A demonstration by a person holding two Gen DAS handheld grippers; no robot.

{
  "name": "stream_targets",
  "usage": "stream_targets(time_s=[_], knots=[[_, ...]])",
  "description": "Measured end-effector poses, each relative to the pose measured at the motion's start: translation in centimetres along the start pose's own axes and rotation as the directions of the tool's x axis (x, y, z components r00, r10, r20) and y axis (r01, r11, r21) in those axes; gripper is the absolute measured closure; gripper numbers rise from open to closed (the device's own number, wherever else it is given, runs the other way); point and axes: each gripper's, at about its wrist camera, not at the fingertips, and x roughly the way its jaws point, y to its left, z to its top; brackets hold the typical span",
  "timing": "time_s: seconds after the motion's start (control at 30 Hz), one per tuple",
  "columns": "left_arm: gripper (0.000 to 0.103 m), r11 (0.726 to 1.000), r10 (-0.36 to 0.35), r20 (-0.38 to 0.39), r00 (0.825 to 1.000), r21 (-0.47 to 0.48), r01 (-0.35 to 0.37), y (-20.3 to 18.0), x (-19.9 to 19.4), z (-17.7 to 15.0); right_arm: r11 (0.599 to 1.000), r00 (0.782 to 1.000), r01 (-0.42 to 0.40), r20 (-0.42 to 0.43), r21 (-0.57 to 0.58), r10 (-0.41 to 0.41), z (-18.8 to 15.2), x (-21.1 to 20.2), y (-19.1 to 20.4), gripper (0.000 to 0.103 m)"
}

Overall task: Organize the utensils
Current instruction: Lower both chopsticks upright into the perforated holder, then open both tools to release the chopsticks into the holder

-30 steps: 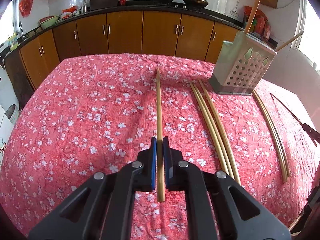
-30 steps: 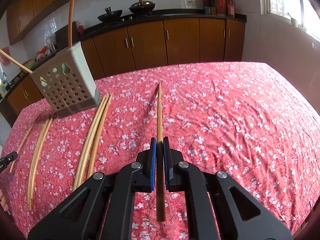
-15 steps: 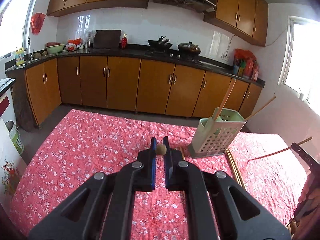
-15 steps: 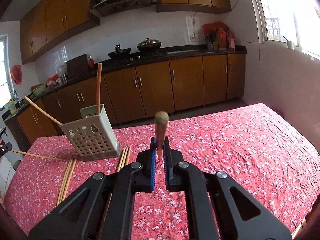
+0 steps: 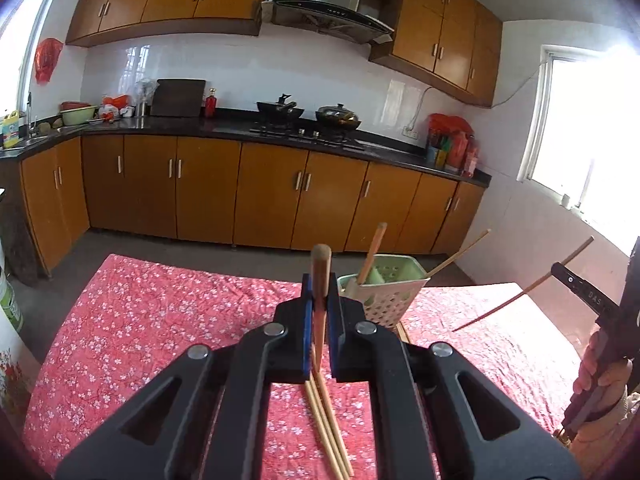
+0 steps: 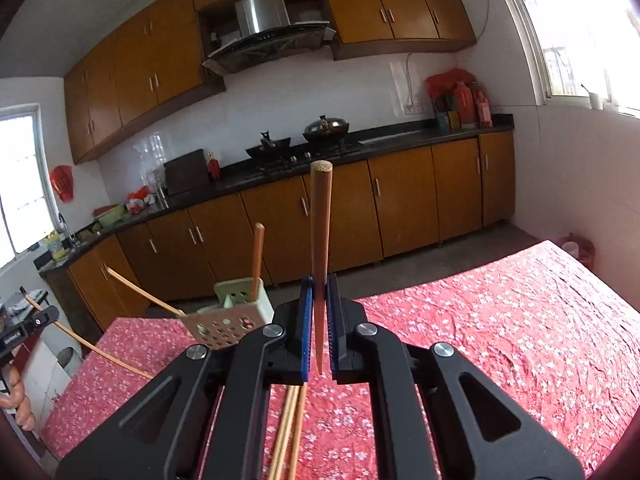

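My left gripper (image 5: 319, 296) is shut on a wooden chopstick (image 5: 320, 276) that points up and forward. My right gripper (image 6: 319, 296) is shut on another wooden chopstick (image 6: 321, 232), held nearly upright. Both are lifted above the table. The pale green perforated utensil holder (image 5: 394, 296) stands on the red floral tablecloth (image 5: 160, 312) just beyond and right of the left gripper, with two chopsticks sticking out of it. In the right wrist view the holder (image 6: 232, 316) sits left of the gripper. Several chopsticks (image 5: 326, 424) lie on the cloth below the left gripper.
The other gripper with its chopstick shows at the right edge of the left wrist view (image 5: 580, 288) and at the left edge of the right wrist view (image 6: 24, 328). Loose chopsticks (image 6: 290, 428) lie on the cloth. Brown kitchen cabinets (image 5: 272, 200) stand beyond the table's far edge.
Both grippers have risen from the tablecloth with their chopsticks and tilted up, so the chopsticks point upward and the holder now sits lower in view.
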Motion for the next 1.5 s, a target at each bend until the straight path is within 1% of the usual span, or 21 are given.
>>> stream_targets(time_s=[0.13,0.27,0.37,0.47,0.53,0.6,0.63,0.7,0.8,0.9,0.93,0.97,1.0,1.03,1.23,1.3,1.37,1.43,1.5], knots=[[0.096,0.997,-0.072,0.048,0.996,0.009,0.071,-2.6,-0.7,2.3,0.996,0.995,-0.087,0.048,0.002,0.087,2.4,-0.9,1.8,0.096],[0.096,0.997,-0.081,0.136,0.987,0.017,0.079,-5.0,-0.3,5.0,0.992,0.987,-0.128,0.092,-0.010,0.129,4.1,-0.4,3.6,0.096],[0.096,0.998,-0.067,0.201,0.977,-0.003,0.069,-6.1,0.6,7.0,0.990,0.984,-0.139,0.106,-0.016,0.140,4.8,0.8,4.6,0.096],[0.096,0.999,-0.032,0.267,0.963,-0.023,0.040,-6.7,1.7,8.4,0.991,0.984,-0.133,0.112,-0.029,0.136,5.2,2.4,5.3,0.096],[0.096,1.000,0.001,0.297,0.955,-0.026,0.007,-7.0,2.8,8.9,0.991,0.986,-0.125,0.106,-0.040,0.128,5.1,3.7,5.7,0.096],[0.096,1.000,0.020,0.312,0.950,-0.027,-0.012,-7.1,4.0,8.9,0.992,0.989,-0.115,0.090,-0.042,0.119,4.7,5.3,5.8,0.096],[0.096,0.999,0.029,0.311,0.950,-0.026,-0.022,-7.1,5.0,8.8,0.993,0.990,-0.115,0.081,-0.040,0.118,4.6,5.8,5.8,0.096],[0.096,0.999,0.035,0.292,0.956,-0.025,-0.029,-6.9,6.8,8.4,0.993,0.992,-0.112,0.052,-0.033,0.114,4.0,7.2,5.9,0.096],[0.096,0.999,0.039,0.237,0.971,-0.040,-0.030,-6.2,9.6,7.3,0.995,0.995,-0.094,0.017,-0.045,0.095,3.2,8.5,6.2,0.095],[0.095,0.999,0.038,0.195,0.980,-0.046,-0.029,-5.5,11.1,6.3,0.995,0.997,-0.071,-0.003,-0.067,0.071,2.4,9.4,6.5,0.095],[0.095,0.998,0.041,0.186,0.982,-0.047,-0.033,-5.4,11.3,6.2,0.995,0.998,-0.065,-0.006,-0.069,0.064,2.3,9.4,6.5,0.093],[0.095,0.998,0.045,0.183,0.982,-0.049,-0.036,-5.2,11.4,6.1,0.996,0.998,-0.063,-0.008,-0.068,0.063,2.3,9.4,6.4,0.084],[0.093,0.998,0.044,0.181,0.982,-0.049,-0.036,-5.1,11.3,6.0,0.996,0.998,-0.060,-0.004,-0.063,0.060,2.3,9.3,6.3,0.071],[0.091,0.998,0.044,0.182,0.982,-0.048,-0.036,-5.0,11.2,6.1,0.997,0.998,-0.057,0.007,-0.060,0.057,2.4,9.1,6.2,0.067],[0.078,0.997,0.043,0.224,0.974,-0.067,-0.029,-4.1,8.2,6.1,0.998,0.997,-0.040,0.061,-0.050,0.043,3.0,5.8,5.1,0.066],[0.076,0.996,0.061,0.231,0.971,-0.074,-0.045,-3.6,6.7,5.7,0.999,0.998,-0.025,0.062,-0.042,0.028,2.6,4.3,4.4,0.066],[0.076,0.994,0.077,0.224,0.972,-0.088,-0.058,-2.6,5.0,4.6,0.999,0.999,0.001,0.036,-0.041,0.000,1.7,3.1,3.5,0.066],[0.074,0.990,0.105,0.195,0.975,-0.112,-0.084,-1.4,3.8,3.2,0.996,0.998,0.061,-0.011,-0.059,-0.062,-0.1,2.5,2.6,0.067],[0.069,0.987,0.124,0.144,0.982,-0.119,-0.107,0.0,3.3,1.1,0.990,0.987,0.113,-0.103,-0.089,-0.122,-2.6,2.9,1.5,0.067]])
